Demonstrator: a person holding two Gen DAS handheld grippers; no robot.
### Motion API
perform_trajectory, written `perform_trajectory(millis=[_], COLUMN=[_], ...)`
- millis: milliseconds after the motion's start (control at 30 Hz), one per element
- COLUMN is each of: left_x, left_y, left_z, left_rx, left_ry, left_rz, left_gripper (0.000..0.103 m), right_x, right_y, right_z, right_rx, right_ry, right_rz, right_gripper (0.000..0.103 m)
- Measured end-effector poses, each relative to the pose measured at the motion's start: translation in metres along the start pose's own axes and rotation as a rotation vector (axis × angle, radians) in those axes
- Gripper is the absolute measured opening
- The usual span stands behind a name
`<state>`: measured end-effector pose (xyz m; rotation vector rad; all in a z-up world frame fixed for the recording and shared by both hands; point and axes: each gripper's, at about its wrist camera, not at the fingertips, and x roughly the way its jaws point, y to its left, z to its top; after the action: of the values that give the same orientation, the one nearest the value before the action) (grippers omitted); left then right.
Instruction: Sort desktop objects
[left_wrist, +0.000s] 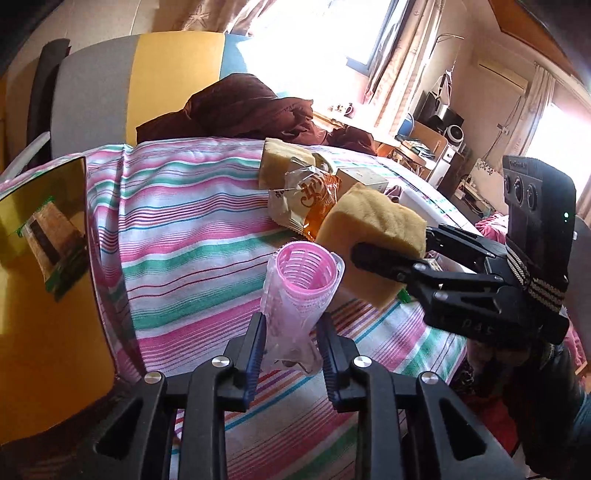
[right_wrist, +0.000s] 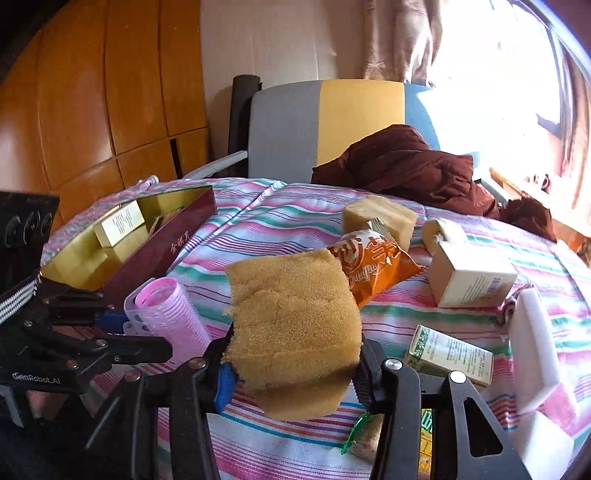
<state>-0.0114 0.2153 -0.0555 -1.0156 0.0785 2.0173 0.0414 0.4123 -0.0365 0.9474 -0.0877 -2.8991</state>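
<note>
The left gripper (left_wrist: 291, 339) is seen clamped on a pink hair roller (left_wrist: 301, 280) wrapped in clear plastic, which is held upright above the striped cloth (left_wrist: 192, 206) with its open end tilted toward the camera. The right gripper (right_wrist: 291, 365) is closed on a tan sponge (right_wrist: 295, 317), which is squeezed between both fingers and raised off the cloth; in the left wrist view the same sponge (left_wrist: 373, 240) is seen just beside the roller, to its right, and whether the two touch cannot be told. Beneath the right gripper, a small wrapped item with a green clip (right_wrist: 356, 430) is partly hidden, and what it is cannot be made out. Just right of the gripper a green and cream carton (right_wrist: 450, 354) is lying on its side, and a white block (right_wrist: 535, 332) is seen near the right edge. Beyond the sponge an orange snack bag (right_wrist: 373, 262) is lying against a second sponge (right_wrist: 380, 218), with a cream box (right_wrist: 472, 275) to their right. To the left, an open maroon box with a gold lining (right_wrist: 159, 251) is resting on the cloth, and small cartons (right_wrist: 118, 223) are held inside it. At the far edge a dark brown garment (right_wrist: 413, 166) is piled before a grey and yellow chair back (right_wrist: 325, 118).
</note>
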Motion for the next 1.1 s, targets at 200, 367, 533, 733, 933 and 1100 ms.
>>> perform_trajectory(millis=[200,367,533,733,933,1100], left_x=[-0.025,-0.045,-0.073,-0.118,-0.159,-0.150], left_y=[0.002,0.010,0.033,0.071,0.107,0.139], left_z=[-0.006,-0.012,-0.020,-0.023,-0.024,-0.031], left_rx=[-0.022,-0.047,-0.104,-0.189,-0.224,-0.273], left_ry=[-0.043,-0.071,-0.115,-0.205,-0.285,-0.314], left_rz=[-0.050,-0.046,-0.015,0.057,0.155,0.211], left_gripper=[0.028,0.028,0.028,0.028,0.028,0.023], right_x=[-0.013,-0.013,-0.009,-0.001,0.019,0.046], right_y=[-0.002,0.007,0.028,0.075,0.122,0.143], right_z=[0.001,-0.003,0.006,0.028,0.052,0.060], right_rx=[0.068,0.113,0.102,0.020,-0.071,-0.056], right_ry=[-0.035,-0.042,-0.045,-0.055,-0.043,-0.027], right_rz=[0.022,0.046,0.092,0.182,0.237,0.258], right_gripper=[0.051,0.052,0.052,0.052,0.052,0.052])
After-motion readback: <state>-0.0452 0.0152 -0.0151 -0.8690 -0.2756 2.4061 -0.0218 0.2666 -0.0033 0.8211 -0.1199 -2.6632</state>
